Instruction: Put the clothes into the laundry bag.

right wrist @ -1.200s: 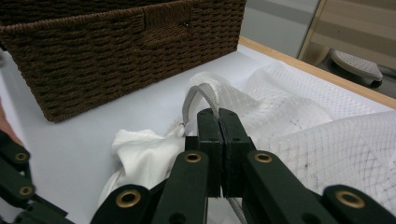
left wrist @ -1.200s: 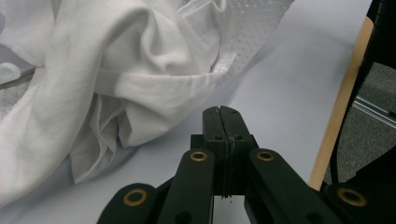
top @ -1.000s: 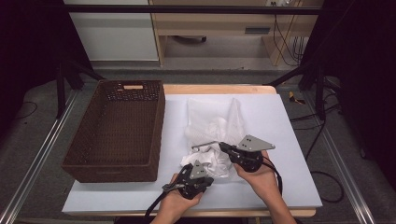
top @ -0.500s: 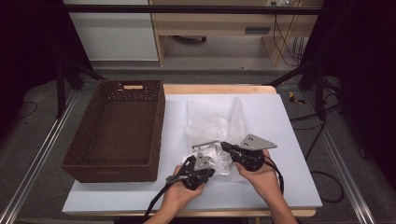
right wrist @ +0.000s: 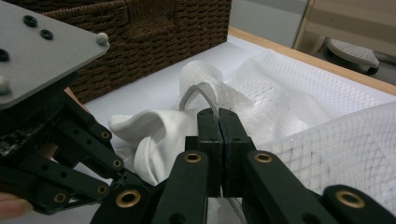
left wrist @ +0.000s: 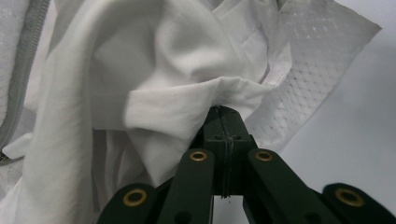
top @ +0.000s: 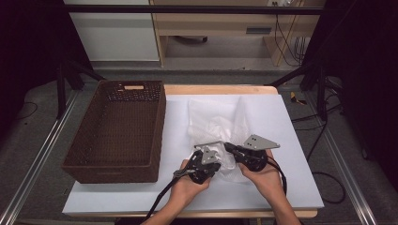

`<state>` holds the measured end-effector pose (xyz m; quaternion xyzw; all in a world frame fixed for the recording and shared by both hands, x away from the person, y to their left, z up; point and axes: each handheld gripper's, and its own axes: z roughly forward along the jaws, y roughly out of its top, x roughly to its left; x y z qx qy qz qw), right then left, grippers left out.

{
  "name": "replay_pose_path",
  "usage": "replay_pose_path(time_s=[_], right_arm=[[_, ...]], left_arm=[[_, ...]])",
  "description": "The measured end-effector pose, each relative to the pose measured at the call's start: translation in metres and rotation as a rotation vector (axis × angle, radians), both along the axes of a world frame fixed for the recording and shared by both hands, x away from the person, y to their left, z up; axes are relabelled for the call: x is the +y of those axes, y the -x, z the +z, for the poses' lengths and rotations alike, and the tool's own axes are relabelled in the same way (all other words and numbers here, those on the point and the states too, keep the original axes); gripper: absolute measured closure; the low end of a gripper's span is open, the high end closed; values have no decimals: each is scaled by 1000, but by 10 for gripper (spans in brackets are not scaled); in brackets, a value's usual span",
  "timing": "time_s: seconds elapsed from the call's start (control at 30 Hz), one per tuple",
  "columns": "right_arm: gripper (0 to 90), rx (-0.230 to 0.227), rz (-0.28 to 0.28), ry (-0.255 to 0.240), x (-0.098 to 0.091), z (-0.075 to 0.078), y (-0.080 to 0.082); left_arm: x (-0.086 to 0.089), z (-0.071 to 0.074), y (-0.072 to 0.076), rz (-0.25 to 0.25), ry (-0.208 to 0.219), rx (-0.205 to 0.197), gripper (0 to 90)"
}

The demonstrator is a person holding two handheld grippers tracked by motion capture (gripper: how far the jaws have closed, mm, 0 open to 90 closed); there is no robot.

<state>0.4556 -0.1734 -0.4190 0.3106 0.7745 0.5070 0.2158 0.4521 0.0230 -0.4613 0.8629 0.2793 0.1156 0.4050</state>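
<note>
A white mesh laundry bag (top: 220, 117) lies on the white table top (top: 291, 187), with a white garment (top: 227, 164) bunched at its near end. My left gripper (top: 217, 158) is shut on a fold of that white garment (left wrist: 154, 102); in the left gripper view the jaws (left wrist: 224, 112) meet on the cloth, and the bag's mesh (left wrist: 317, 70) lies to the right. My right gripper (top: 228, 147) is shut on the bag's grey zipper edge (right wrist: 201, 93), its jaws (right wrist: 219, 114) closed around it. The two grippers sit close together.
A dark brown woven basket (top: 117, 131) stands on the left of the table, close to the bag. The person's hands (top: 267, 180) reach in from the table's near edge. Cables trail from both grippers over that edge. A wooden shelf unit (top: 225, 28) stands behind the table.
My left gripper has moved away from the table's near edge and closer to the right gripper, carrying the garment fold with it. The right gripper has stayed in place.
</note>
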Motion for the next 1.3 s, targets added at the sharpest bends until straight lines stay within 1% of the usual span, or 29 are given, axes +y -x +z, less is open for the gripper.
replay_pose_path(time_s=[0.17, 0.2, 0.43, 0.53, 0.67, 0.9, 1.03, 1.1, 1.3], right_arm=[[894, 11, -6, -1, -1, -1, -1], [895, 15, -8, -3, -2, -1, -1], [895, 20, -14, -6, -3, -2, -2], [895, 21, -10, -8, -3, -2, -2], [895, 23, -6, -11, -2, -2, -2], [895, 25, 5, -5, -1, -3, -2], [895, 25, 8, -6, 0, -2, -2], [895, 26, 10, -5, 0, -3, -1], [895, 22, 11, 0, 0, -2, -1]], left_arm=[[-2, -1, -3, 3, 5, 0, 900], [-3, 0, -4, 7, 13, 3, 900], [-5, 1, -8, 12, 13, 2, 900], [-6, 0, -11, 17, 25, 10, 900], [-6, 0, -12, 18, 26, 12, 900], [-8, -1, -17, 25, 44, 9, 900], [-9, 0, -19, 29, 47, 8, 900], [-10, 0, -20, 30, 45, 1, 900], [-12, -2, -23, 36, 53, -1, 900]])
